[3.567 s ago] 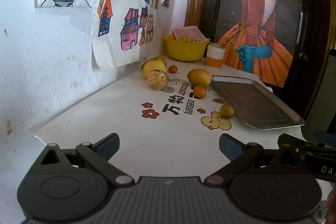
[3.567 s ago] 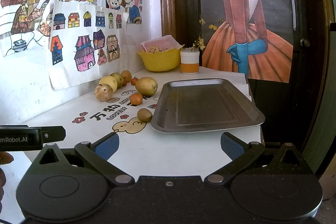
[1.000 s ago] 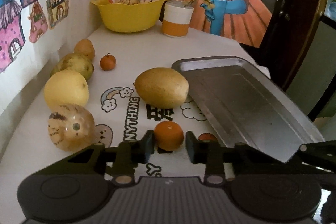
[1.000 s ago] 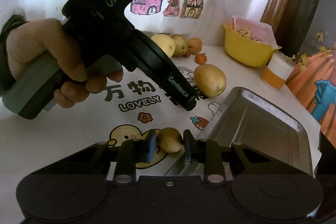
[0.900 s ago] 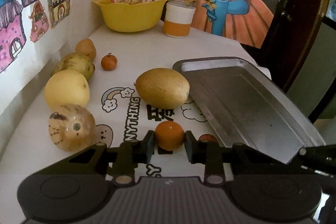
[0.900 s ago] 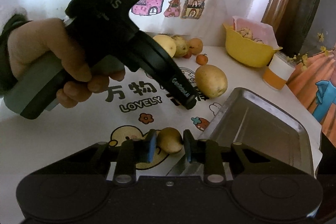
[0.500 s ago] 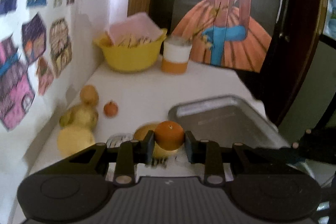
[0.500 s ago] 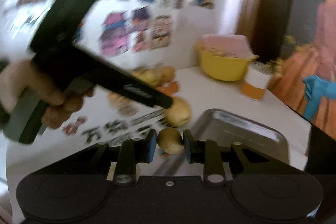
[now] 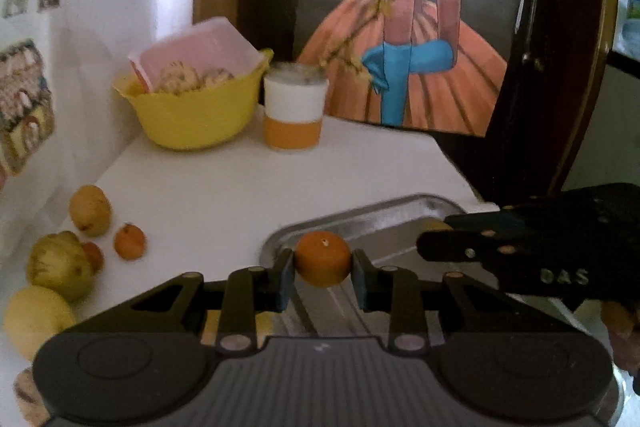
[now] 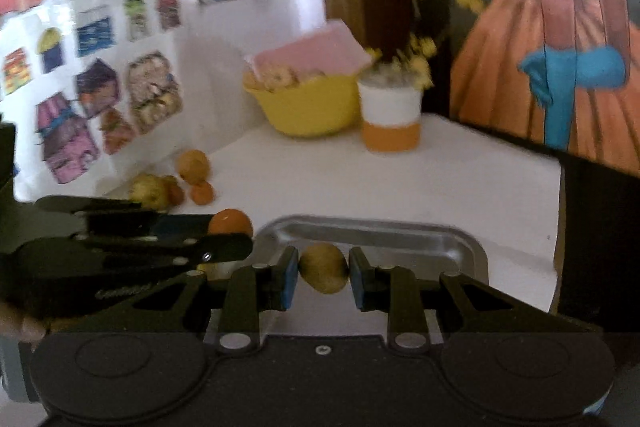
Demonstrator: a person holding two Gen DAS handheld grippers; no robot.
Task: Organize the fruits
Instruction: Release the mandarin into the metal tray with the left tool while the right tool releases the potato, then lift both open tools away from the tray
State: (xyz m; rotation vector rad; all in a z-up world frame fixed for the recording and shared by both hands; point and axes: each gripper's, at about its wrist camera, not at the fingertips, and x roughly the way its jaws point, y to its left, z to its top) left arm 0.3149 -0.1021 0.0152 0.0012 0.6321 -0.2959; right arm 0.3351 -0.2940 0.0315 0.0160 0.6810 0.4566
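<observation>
**Two fruits held over the tray, ready to be set down**

While both fruits hang above the metal, the good way is to lower each one until it nearly touches the floor of the tray, and only then let the pads part, because round fruit dropped from height will likely roll.

Nearest in the left wrist view, the left gripper (image 9: 322, 277) is clamped on a small round orange fruit (image 9: 322, 264), which sits over the near left corner of the shallow silver metal tray (image 9: 400, 219). The right gripper (image 10: 323, 279) is closed on a small brownish-green oval fruit (image 10: 324, 267), also above the tray's near edge. The two tools are close together, so I would place the fruits apart from each other.

Further left on the white table (image 9: 240, 187) lie a large pale yellow fruit (image 9: 34, 319), a greenish-yellow fruit (image 9: 60, 267), a small orange fruit with a stem (image 9: 129, 246) and a brownish pear-like fruit (image 9: 90, 210). At the back stand a yellow plastic bowl (image 9: 192, 115) and a white and orange cup (image 9: 293, 117).

Most of the tray floor is hidden behind the gripper bodies, and the right view is blurred. What the bowl contains I cannot tell.
</observation>
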